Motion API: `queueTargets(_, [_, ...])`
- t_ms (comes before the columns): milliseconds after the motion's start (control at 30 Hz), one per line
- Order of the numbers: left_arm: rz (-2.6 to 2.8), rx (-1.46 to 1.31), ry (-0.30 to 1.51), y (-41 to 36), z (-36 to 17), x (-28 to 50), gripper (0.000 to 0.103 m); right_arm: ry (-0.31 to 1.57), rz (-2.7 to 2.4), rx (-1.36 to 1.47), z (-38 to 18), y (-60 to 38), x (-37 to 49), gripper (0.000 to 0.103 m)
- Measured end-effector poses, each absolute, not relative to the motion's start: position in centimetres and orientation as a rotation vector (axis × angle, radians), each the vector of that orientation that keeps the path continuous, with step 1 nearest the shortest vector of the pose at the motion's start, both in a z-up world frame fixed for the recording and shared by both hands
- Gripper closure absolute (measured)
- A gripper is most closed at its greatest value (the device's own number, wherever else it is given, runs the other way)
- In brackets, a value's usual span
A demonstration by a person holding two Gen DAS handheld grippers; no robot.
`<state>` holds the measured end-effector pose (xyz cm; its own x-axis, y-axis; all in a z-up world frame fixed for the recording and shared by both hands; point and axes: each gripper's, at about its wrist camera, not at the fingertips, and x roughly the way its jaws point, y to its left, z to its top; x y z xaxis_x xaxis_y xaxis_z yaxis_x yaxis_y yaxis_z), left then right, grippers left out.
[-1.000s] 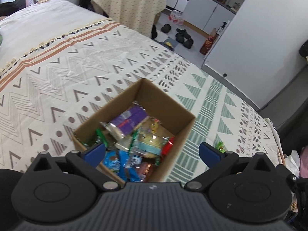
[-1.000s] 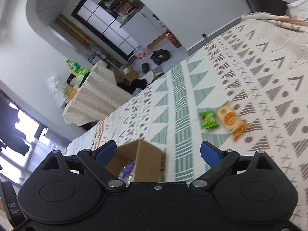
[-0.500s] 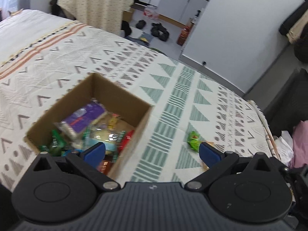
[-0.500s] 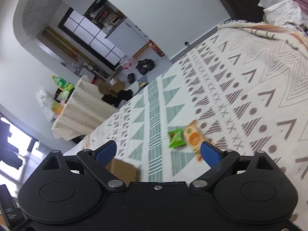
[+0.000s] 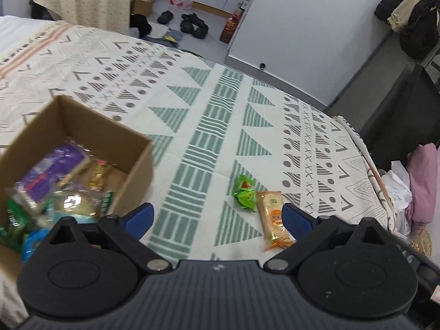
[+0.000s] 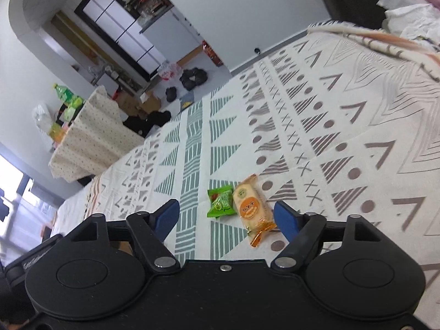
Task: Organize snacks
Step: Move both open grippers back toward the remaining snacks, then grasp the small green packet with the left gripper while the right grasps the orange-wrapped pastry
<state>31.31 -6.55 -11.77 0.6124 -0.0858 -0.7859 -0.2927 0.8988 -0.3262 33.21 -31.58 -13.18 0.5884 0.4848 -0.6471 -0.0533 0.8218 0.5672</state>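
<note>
A green snack packet and an orange-and-cream cracker packet lie side by side on the patterned bedspread. An open cardboard box holding several snack packets sits to the left in the left wrist view. My left gripper hovers between the box and the two packets, its jaws closing slightly with nothing between them. My right gripper hangs just short of both packets, which show in the gap between its blue fingertips; its jaws are closing and touch neither packet.
The bed ends at a white wall panel and a floor with shoes. A cloth-covered table stands beyond the bed. Pink and white clothes lie off the bed's right edge.
Both grippers moved toward the two loose packets, which now sit lower and larger in both views. The box slid left in the left view and out of the right view. The right jaws narrowed.
</note>
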Motion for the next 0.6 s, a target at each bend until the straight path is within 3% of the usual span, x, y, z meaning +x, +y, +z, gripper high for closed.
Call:
queueTargets(233, [0.071, -0.502, 0.976, -7.1, -15.5, 34.7, 0.038, 0.956, 0.315, 0.481, -15.3, -30.1, 34.9, 0.042])
queueTargets(600, [0.002, -0.568, 1.033, -7.6, -20.0, 39.7, 0.06, 1.039, 0.291, 0.398, -19.0, -28.2, 37.2, 0.046])
